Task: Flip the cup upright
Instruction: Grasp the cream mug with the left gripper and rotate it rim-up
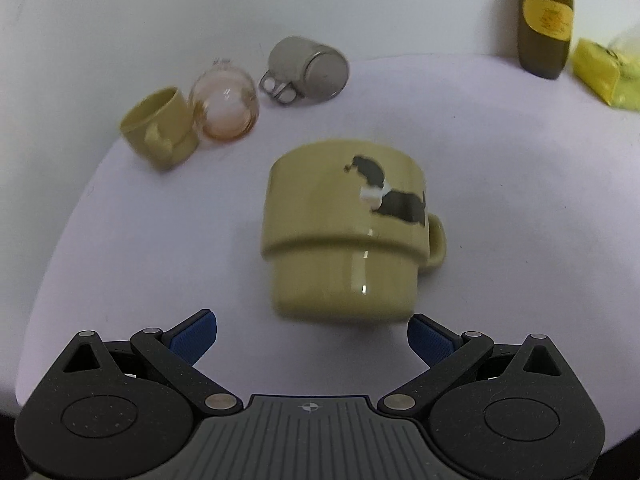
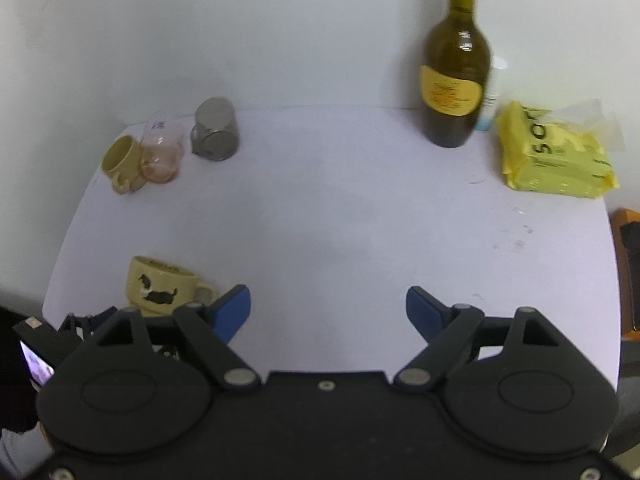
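Note:
A cream mug with a black and white dog picture [image 1: 348, 232] stands upright on the white table [image 1: 520, 220], handle to the right. My left gripper [image 1: 312, 336] is open just in front of it, not touching. In the right wrist view the same mug [image 2: 160, 286] stands at the near left. My right gripper [image 2: 328, 312] is open and empty over the table's near middle. At the far left, a plain cream cup [image 1: 158, 132], a pinkish glass [image 1: 224, 108] and a grey metal cup [image 1: 308, 68] lie on their sides.
A dark green bottle with a yellow label [image 2: 456, 76] stands at the back right by the wall. A yellow packet [image 2: 552, 152] lies beside it. A brown object [image 2: 628, 264] is past the table's right edge.

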`<action>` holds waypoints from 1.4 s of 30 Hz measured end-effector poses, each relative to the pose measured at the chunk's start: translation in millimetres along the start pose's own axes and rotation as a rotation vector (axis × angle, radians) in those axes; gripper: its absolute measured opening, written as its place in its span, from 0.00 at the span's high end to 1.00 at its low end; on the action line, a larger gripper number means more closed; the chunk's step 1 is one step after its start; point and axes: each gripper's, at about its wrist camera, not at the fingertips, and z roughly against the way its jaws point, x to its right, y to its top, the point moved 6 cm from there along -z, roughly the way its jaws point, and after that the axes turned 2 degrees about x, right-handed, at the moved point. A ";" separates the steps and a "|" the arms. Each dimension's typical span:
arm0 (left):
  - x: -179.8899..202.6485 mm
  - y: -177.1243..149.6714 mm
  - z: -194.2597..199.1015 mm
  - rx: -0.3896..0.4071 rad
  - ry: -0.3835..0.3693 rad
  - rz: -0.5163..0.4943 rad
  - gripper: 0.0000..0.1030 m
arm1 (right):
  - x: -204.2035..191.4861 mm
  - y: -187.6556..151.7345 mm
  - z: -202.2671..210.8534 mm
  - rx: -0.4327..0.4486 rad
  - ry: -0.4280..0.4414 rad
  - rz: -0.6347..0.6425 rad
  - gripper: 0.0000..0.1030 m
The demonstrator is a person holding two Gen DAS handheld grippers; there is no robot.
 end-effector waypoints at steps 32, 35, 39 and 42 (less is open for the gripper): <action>-24.3 12.1 7.4 -0.186 -0.181 0.231 0.33 | -26.7 12.2 -9.0 0.023 0.061 -0.038 0.18; -25.7 20.8 8.2 -0.166 -0.179 0.223 0.33 | -32.3 14.0 -9.2 0.025 0.063 -0.021 0.18; -29.5 20.3 -1.6 -0.218 -0.190 0.293 0.33 | -34.3 17.5 -9.2 0.027 0.061 -0.019 0.18; -28.9 17.7 -5.7 -0.226 -0.182 0.295 0.33 | -33.8 19.5 -7.6 0.033 0.056 -0.020 0.18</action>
